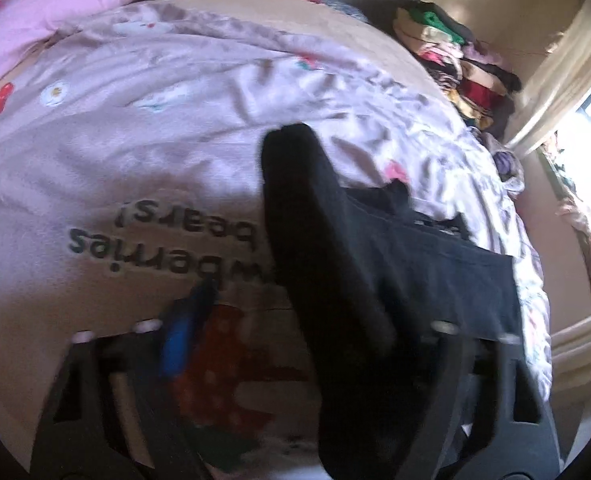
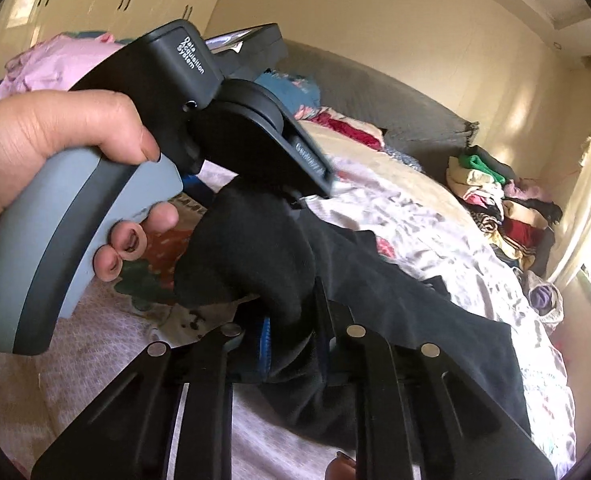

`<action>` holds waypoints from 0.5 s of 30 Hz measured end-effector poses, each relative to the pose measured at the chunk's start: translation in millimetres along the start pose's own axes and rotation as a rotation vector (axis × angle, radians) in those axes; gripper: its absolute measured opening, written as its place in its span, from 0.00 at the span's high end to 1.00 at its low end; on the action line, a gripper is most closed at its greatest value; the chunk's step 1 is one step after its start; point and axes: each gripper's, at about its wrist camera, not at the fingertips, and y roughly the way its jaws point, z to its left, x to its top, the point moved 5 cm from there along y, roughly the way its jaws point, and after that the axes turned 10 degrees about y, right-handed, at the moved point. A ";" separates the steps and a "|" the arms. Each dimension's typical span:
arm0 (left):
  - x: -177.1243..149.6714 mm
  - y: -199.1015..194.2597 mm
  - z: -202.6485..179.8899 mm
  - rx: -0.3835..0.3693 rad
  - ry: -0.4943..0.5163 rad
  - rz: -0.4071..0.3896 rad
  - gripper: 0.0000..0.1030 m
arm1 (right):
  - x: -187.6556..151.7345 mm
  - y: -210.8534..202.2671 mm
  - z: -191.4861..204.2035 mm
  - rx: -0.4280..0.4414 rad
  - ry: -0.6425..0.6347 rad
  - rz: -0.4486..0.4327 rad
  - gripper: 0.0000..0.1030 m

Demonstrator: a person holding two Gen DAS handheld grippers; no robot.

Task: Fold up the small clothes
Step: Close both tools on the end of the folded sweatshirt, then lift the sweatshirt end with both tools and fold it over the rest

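- Left wrist view: the left hand-held gripper (image 1: 295, 320) has its jaws spread wide; blue finger pad (image 1: 183, 332) on one side, the other side buried behind cloth. A thick roll of the black garment (image 1: 327, 248) stands up between the jaws, prob. so the fold edge stays raised off the bed. Can't tell if anything is actually pinched, too blurred and covered.
- Same view: rest of the black garment lies flat to the right on the pink bedsheet (image 1: 135, 168). Sheet is thin, creased, printed w/ strawberries, daisies and upside-down lettering. Garment looks soft, matte, knit-like, limp.
- Same view: stack of folded clothes (image 1: 463, 72) sits well apart by the wall, likely the done pile.
- Right wrist view: the right hand-held gripper (image 2: 291, 332) has its jaws closed onto a bunch of the black garment (image 2: 255, 256), blue pad just visible against the cloth. Grip at the near edge, I'd guess to anchor it while the other side gets turned over.
- Same view: person's left hand (image 2: 55, 152) wraps the grey-and-black handle of the other tool, hard smooth plastic, tip down in the cloth.
- Garment is on the bed, partly lifted, between both tools.
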 end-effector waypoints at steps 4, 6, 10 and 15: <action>3.6 -5.2 -28.6 -0.017 0.045 -0.013 0.78 | -0.3 -12.0 -16.5 -0.007 0.048 -0.018 0.86; 6.6 -10.5 -45.4 -0.004 0.086 -0.031 0.83 | -1.1 -19.2 -26.5 -0.015 0.073 -0.029 0.87; 14.7 -20.0 -76.3 -0.011 0.133 -0.064 0.84 | -1.4 -35.5 -45.6 -0.029 0.129 -0.060 0.88; 22.8 -27.0 -114.1 -0.021 0.187 -0.096 0.85 | -3.0 -52.8 -74.3 -0.051 0.202 -0.083 0.89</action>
